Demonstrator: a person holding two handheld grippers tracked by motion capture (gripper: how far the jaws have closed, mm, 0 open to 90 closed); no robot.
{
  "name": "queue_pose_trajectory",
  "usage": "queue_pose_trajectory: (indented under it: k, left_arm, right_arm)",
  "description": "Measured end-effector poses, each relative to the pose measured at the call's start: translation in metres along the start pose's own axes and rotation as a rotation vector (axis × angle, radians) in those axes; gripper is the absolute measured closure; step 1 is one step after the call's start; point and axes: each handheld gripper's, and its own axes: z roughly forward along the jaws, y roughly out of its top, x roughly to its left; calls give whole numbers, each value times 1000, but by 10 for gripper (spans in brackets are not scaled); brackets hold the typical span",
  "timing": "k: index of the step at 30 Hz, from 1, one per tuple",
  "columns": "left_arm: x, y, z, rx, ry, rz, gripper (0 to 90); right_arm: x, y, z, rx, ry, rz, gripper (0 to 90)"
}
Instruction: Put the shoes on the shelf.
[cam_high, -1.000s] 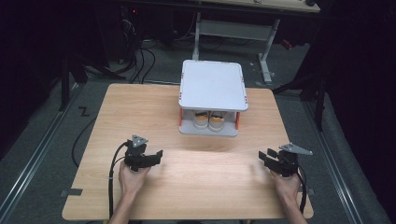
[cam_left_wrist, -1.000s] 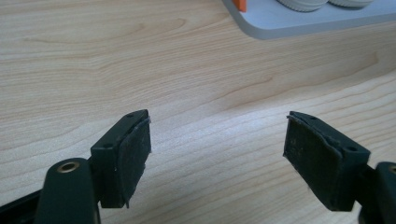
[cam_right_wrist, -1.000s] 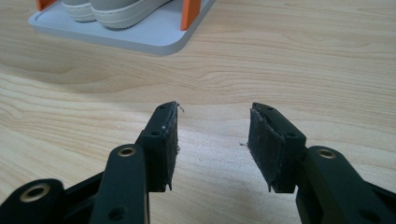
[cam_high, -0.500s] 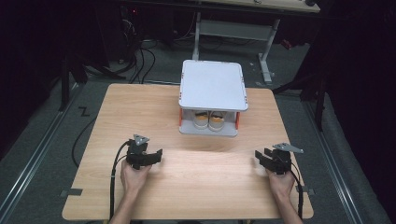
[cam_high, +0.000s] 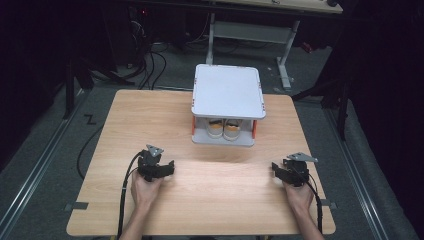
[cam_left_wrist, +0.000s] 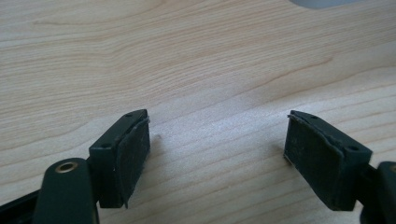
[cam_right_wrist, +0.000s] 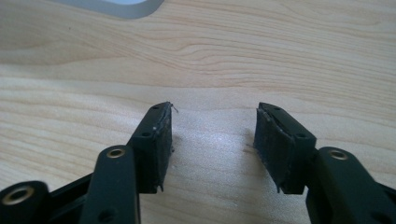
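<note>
Right now you rest the left gripper (cam_high: 159, 169) and the right gripper (cam_high: 285, 172) low on the table (cam_high: 125, 120), jaws spread and empty, likely readying a reach. Beyond them, the shoes (cam_high: 223, 129) sit inside the white shelf (cam_high: 227, 92), well apart.

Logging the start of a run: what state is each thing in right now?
left tongs: open, empty, resting low on the table.
right tongs: open, empty, also low on the table.
two-tier rack: upright, its top shelf bare.
pair of shoes: on the rack's lower shelf, side by side.
</note>
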Motion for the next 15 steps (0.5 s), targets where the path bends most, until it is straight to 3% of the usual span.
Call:
queue_pose_trajectory:
  k: [15]
  left_arm:
    - [-2,-3,-1,-18,5,-10,215]
  right_arm:
    - [1,0,0,3,17,-16,408]
